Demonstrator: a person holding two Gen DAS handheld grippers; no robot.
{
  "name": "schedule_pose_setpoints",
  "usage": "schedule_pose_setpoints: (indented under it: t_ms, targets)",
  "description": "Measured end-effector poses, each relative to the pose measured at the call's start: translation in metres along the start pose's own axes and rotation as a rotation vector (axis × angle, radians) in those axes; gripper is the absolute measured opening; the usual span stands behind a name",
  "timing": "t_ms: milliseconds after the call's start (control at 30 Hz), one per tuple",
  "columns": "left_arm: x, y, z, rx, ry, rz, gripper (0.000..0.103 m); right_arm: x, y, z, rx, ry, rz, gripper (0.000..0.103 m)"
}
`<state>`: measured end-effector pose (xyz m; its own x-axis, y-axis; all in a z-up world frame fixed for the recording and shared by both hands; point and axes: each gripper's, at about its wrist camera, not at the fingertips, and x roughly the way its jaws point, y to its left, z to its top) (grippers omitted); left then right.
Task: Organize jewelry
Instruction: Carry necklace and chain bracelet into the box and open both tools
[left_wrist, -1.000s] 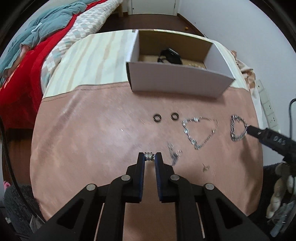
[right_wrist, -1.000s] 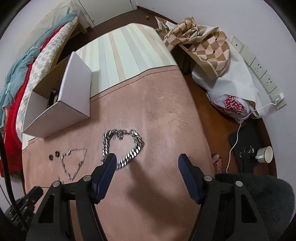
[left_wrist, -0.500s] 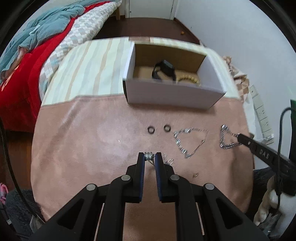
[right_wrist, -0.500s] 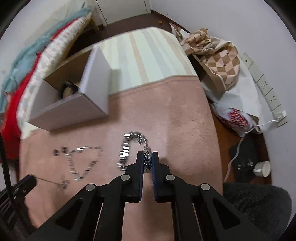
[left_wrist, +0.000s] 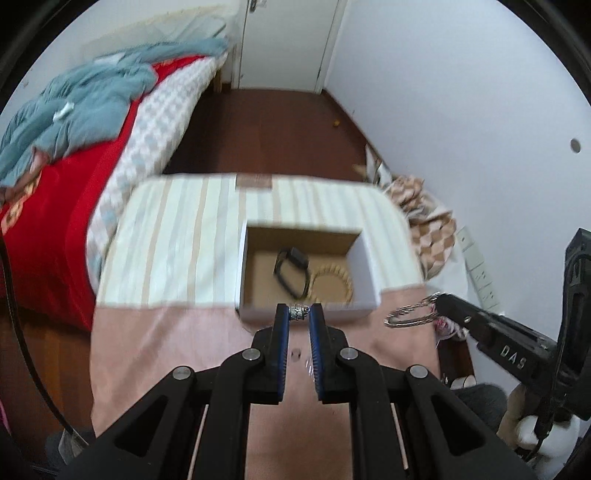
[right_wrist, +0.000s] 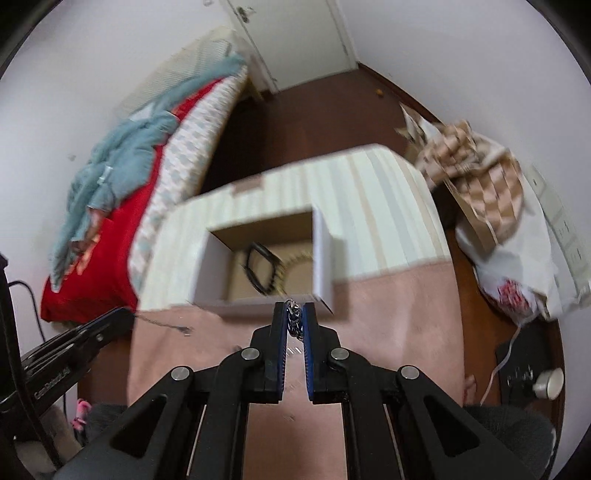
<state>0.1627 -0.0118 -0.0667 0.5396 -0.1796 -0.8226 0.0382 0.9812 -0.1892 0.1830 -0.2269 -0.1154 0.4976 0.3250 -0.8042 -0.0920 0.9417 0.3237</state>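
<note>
My left gripper (left_wrist: 298, 312) is shut on a small silver bead chain (left_wrist: 298, 311), held just before the near wall of an open white cardboard box (left_wrist: 364, 251). The box holds a black band (left_wrist: 291, 267) and a gold beaded bracelet (left_wrist: 332, 282). My right gripper (right_wrist: 294, 314) is shut on a chunky silver chain bracelet (right_wrist: 293, 321), raised in front of the same box (right_wrist: 321, 254). In the left wrist view that bracelet (left_wrist: 410, 315) hangs from the right gripper's tip, to the right of the box.
The box stands on a table with a pink mat (left_wrist: 166, 350) in front and a striped cloth (left_wrist: 177, 236) behind. A bed with red and blue covers (left_wrist: 74, 155) lies left. Checked cloth and bags (right_wrist: 491, 177) lie right.
Both grippers have lifted off the mat and moved toward the box, each carrying its piece. The right gripper closed on the chunky chain a second ago.
</note>
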Motion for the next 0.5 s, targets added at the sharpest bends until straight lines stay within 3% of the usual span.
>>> schedule_pose_setpoints:
  t_ms: [133, 233, 500]
  targets:
    - [-0.006, -0.003, 0.036, 0.025, -0.047, -0.01, 0.008, -0.005, 0.021, 0.03, -0.034, -0.008, 0.034, 0.008]
    - [0.003, -0.001, 0.056, 0.045, -0.055, -0.002, 0.008, 0.013, 0.031, 0.056, -0.061, 0.02, 0.044, 0.008]
    - [0.079, 0.017, 0.075, 0.059, 0.088, 0.019, 0.008, 0.096, 0.028, 0.095, -0.088, 0.16, 0.012, 0.008]
